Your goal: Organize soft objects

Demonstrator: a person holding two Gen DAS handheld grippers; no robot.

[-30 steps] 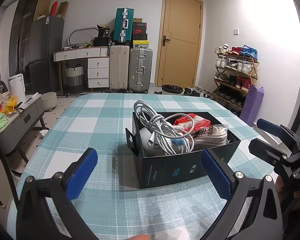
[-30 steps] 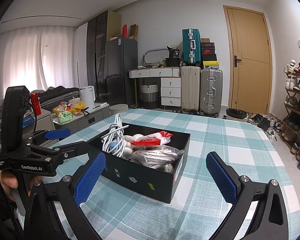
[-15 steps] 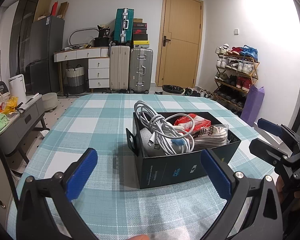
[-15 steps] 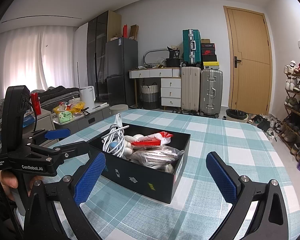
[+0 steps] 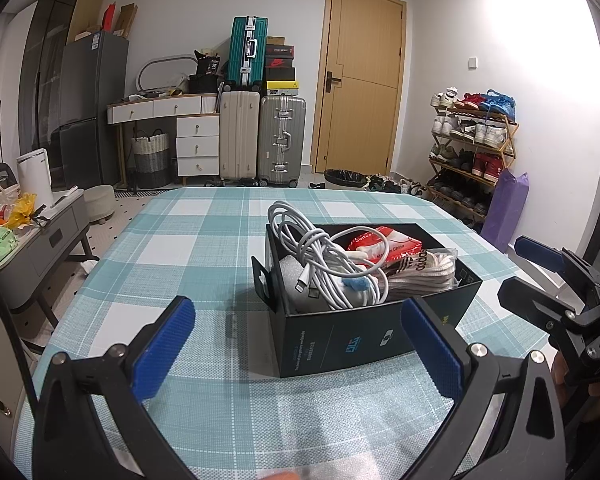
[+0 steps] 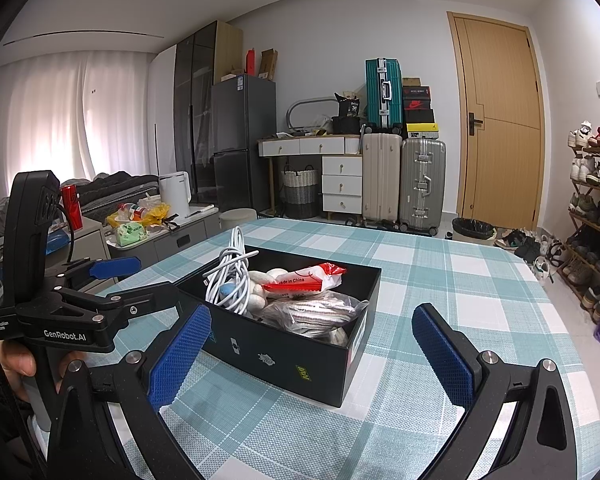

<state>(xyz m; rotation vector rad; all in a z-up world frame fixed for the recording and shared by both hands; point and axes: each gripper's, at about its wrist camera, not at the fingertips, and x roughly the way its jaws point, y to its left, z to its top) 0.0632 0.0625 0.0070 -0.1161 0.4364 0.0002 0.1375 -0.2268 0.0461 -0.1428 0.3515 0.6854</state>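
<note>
A black box (image 5: 340,340) (image 6: 284,352) stands on the checked tablecloth (image 5: 204,248). It holds a coiled white cable (image 5: 320,256) (image 6: 232,268), a red and white packet (image 5: 384,244) (image 6: 304,278), bagged striped socks (image 5: 420,272) (image 6: 312,314) and a grey soft item (image 5: 296,280). My left gripper (image 5: 296,344) is open and empty, just short of the box's near wall. My right gripper (image 6: 312,356) is open and empty, in front of the box's corner. Each gripper shows at the edge of the other's view.
Past the table's far edge stand suitcases (image 5: 260,136), a white desk with drawers (image 5: 168,128), a door (image 5: 360,80) and a shoe rack (image 5: 472,144). A low grey cabinet with clutter (image 5: 24,236) sits left of the table.
</note>
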